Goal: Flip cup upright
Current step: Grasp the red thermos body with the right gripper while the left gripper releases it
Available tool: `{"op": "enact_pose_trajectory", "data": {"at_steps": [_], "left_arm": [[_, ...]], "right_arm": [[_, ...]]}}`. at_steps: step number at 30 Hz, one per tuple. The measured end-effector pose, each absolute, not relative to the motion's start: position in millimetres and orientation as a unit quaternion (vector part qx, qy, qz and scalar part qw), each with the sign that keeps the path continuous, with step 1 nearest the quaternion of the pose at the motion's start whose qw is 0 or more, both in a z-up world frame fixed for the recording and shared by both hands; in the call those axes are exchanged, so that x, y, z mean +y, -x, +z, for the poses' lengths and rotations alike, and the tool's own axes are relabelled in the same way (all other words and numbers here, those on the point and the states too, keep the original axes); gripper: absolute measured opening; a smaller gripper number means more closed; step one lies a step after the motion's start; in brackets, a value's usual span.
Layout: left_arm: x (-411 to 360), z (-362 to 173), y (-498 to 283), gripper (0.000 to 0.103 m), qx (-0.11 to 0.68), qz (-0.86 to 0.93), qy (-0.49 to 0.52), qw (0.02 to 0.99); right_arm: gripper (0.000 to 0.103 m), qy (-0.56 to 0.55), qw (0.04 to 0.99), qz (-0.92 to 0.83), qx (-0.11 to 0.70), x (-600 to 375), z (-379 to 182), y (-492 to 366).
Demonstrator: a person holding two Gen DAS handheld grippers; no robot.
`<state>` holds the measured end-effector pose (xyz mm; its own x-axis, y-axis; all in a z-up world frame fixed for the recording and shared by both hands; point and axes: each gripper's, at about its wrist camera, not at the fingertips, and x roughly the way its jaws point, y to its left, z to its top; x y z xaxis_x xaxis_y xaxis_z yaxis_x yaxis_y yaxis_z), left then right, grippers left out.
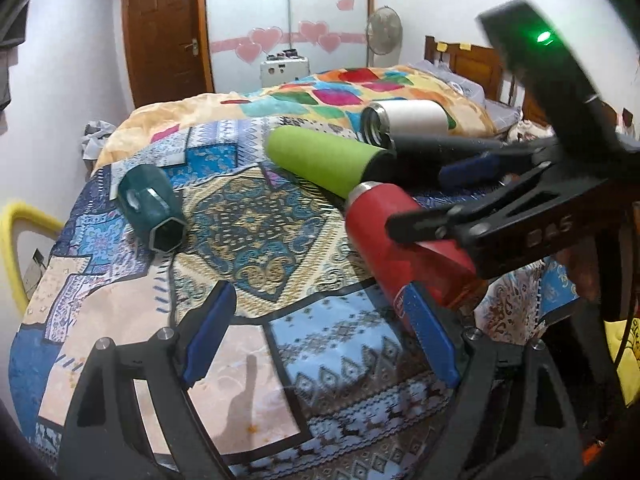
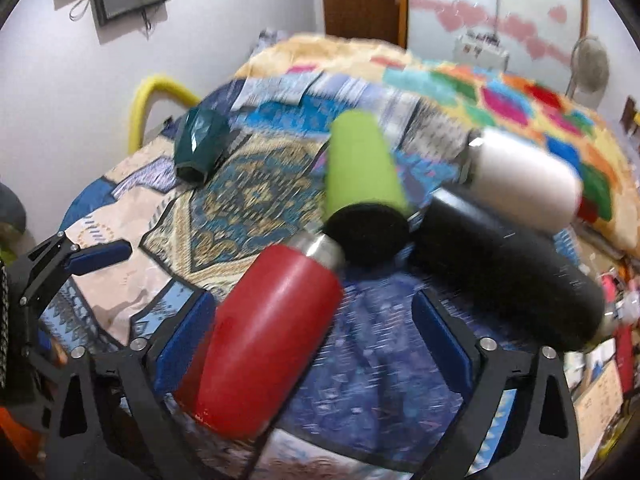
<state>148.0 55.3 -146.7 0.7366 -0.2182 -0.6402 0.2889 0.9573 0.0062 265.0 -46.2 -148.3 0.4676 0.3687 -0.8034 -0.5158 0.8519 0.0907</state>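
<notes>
Several cups lie on their sides on the patterned bedspread (image 1: 248,232). A red cup (image 1: 404,248) (image 2: 264,340) with a steel rim lies nearest. My right gripper (image 2: 316,344) is open with its jaws wide around the red cup; the left pad (image 2: 184,344) is next to its side. It also shows in the left wrist view (image 1: 424,196), reaching over the red cup. My left gripper (image 1: 320,336) is open and empty above the bedspread, its right pad (image 1: 432,336) close to the red cup's base. A green cup (image 1: 324,160) (image 2: 360,164), black cup (image 2: 504,268), white cup (image 1: 408,118) (image 2: 524,180) and teal cup (image 1: 150,204) (image 2: 200,144) lie farther off.
A colourful quilt (image 1: 352,92) is heaped at the back of the bed. A yellow frame (image 1: 16,248) stands at the bed's left edge. A wooden door (image 1: 164,32), a fan (image 1: 384,28) and a wooden headboard (image 1: 476,64) are beyond.
</notes>
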Motion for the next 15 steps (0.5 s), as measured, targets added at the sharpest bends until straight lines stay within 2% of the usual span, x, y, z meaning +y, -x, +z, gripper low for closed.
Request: {"op": "enact_pose_trajectory", "data": {"at_steps": [8,12,14,15], "left_arm": [[86.9,-144.9,-141.2,0.086,0.326,-0.107,-0.031,0.939],[92.5,-142.7,-137.2,0.086,0.319,-0.104,-0.026,0.942],[93.7,-140.6,-137.0,0.086,0.316,-0.103,-0.023,0.943],[94.3,-139.9,-137.2,0.086,0.314,-0.102,-0.021,0.944]], "right_arm": [[0.088,0.065,0.808,0.284,0.511,-16.7,-170.4,-273.6],[0.072,0.052,0.804,0.288,0.518,-13.6,-170.6,-272.6],[0.062,0.050,0.804,0.294,0.514,-15.2,-166.2,-270.1],[0.061,0.054,0.805,0.297,0.511,-15.6,-163.7,-267.6]]}}
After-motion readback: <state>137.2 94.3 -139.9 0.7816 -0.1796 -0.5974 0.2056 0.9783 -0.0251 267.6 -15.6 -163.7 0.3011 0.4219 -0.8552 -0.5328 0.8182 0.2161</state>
